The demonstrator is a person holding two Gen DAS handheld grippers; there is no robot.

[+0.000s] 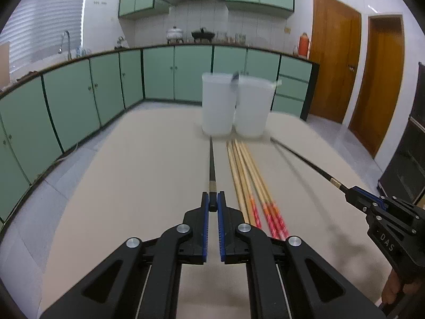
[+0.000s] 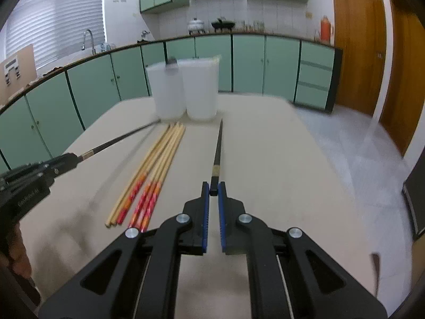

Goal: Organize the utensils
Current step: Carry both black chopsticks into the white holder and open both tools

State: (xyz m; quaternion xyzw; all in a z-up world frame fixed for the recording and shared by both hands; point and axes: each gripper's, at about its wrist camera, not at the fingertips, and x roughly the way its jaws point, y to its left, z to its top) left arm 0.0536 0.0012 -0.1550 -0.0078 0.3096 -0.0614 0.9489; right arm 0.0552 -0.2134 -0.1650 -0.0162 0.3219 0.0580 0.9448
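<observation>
My left gripper (image 1: 212, 204) is shut on the butt end of a black chopstick (image 1: 212, 163) that points toward two white translucent cups (image 1: 217, 106). My right gripper (image 2: 213, 190) is shut on a second black chopstick (image 2: 218, 146), also pointing at the cups (image 2: 202, 90). Both chopsticks are held slightly above the beige table (image 2: 265, 159). Between them several bamboo chopsticks with red-orange patterned ends (image 1: 247, 175) (image 2: 156, 164) lie on the table. The left cup holds a dark utensil whose top sticks out (image 2: 171, 62). The right gripper also shows at the right in the left wrist view (image 1: 353, 192).
The table's far edge lies just behind the cups. Green kitchen cabinets (image 1: 159, 74) run along the back and left. Wooden doors (image 1: 334, 58) are at the right. A dark cabinet (image 1: 409, 154) stands at the far right.
</observation>
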